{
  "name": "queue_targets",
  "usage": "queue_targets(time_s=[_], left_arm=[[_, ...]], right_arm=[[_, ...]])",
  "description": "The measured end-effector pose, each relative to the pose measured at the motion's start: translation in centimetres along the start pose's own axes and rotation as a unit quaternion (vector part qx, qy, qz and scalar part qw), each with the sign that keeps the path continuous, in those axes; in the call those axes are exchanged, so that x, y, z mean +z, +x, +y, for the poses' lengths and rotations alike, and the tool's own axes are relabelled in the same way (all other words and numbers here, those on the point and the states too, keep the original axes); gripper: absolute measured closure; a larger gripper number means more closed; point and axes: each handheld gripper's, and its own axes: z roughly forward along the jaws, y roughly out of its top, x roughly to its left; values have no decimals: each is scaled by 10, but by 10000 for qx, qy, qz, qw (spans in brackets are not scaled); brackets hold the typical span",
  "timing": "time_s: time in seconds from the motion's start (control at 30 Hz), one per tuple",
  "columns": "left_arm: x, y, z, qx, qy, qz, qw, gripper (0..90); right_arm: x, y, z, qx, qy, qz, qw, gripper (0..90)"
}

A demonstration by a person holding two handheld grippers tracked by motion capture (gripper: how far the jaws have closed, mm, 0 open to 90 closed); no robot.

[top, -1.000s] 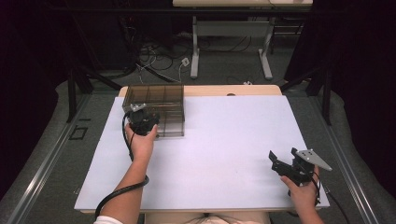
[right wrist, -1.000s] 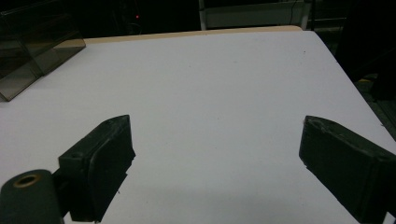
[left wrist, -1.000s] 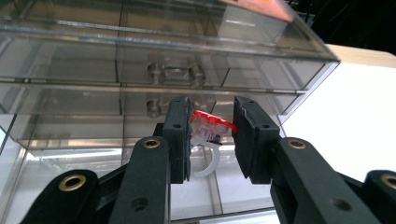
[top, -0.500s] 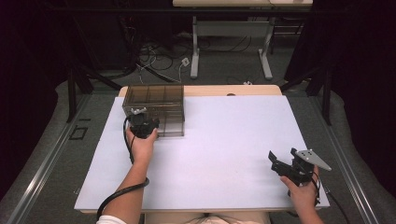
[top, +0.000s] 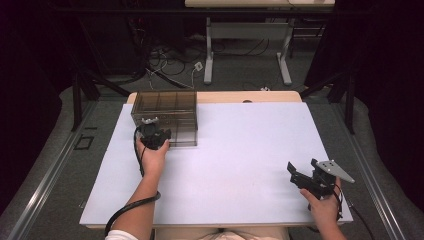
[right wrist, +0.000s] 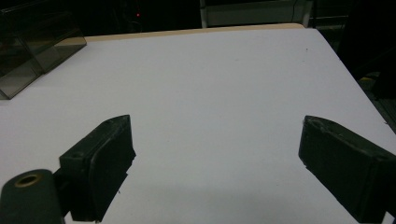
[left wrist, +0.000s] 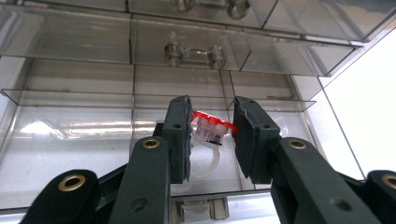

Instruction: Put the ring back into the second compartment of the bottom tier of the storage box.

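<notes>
A clear smoky plastic drawer box (top: pixel 167 107) stands at the table's far left. My left gripper (top: pixel 152 134) is at its front face. In the left gripper view, the gripper (left wrist: pixel 212 119) is shut on a small item with a red cap and a white ring (left wrist: pixel 208 130), held over an open clear drawer (left wrist: pixel 70 140). Above it are closed drawers with clear knobs (left wrist: pixel 194 52). My right gripper (top: pixel 301 178) rests near the table's front right corner. Its jaws stand wide open (right wrist: pixel 215 140) with bare white tabletop between them.
The white table surface (top: pixel 250 145) stretches between the two hands. The drawer box (right wrist: pixel 28 42) shows at the far left of the right gripper view. Beyond the far edge lie floor cables and a desk frame (top: pixel 247 55).
The left hand has shifted only slightly at the front of the drawer box. The right gripper has stayed in place.
</notes>
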Motion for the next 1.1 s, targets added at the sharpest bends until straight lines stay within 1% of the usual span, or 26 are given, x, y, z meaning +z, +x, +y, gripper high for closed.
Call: queue_targets(time_s=[0.03, 0.13, 0.2, 0.43, 0.5, 0.63, 0.7, 0.8, 0.87, 0.93, 1.0, 1.1], left_arm=[[1, 0, 0, -2, 14, 9, 10000, 672], [2, 1, -2, 2, 41, 33, 10000, 671], [2, 2, -2, -4, 98, -2, 10000, 670], [3, 2, -2, -6, 110, 6, 9999, 659], [3, 2, -2, 24, 123, 9, 9999, 647], [4, 3, -3, 58, 57, 48, 10000, 572], [4, 3, -3, 68, 46, 28, 10000, 547], [4, 2, -3, 125, -19, 82, 9999, 511], [3, 2, -3, 161, -12, 108, 9998, 492], [2, 2, -3, 212, -26, 138, 9997, 477], [1, 2, -3, 277, -55, 169, 9995, 464], [-1, 3, -3, 306, -112, 173, 9993, 448]], right_arm=[[0, 0, 0, -6, 30, 4, 10000, 98], [0, 0, 0, 1, 7, -2, 10000, 98], [-1, 0, 0, -5, 52, -4, 10000, 98], [-1, 0, 0, 1, 52, 4, 10000, 99], [-1, 0, 0, 2, 57, 2, 10000, 99], [-1, 0, 0, 4, 54, -1, 10000, 99], [-1, 0, 0, -10, 59, -14, 10000, 99], [-1, 0, 0, 6, 53, -3, 10000, 99], [-1, 0, 1, -3, 52, 1, 10000, 99], [-1, 0, 1, 40, 62, -14, 10000, 99], [-1, 0, 0, -5, 39, -2, 10000, 99], [-1, 0, 0, -1, 40, -2, 10000, 99]])
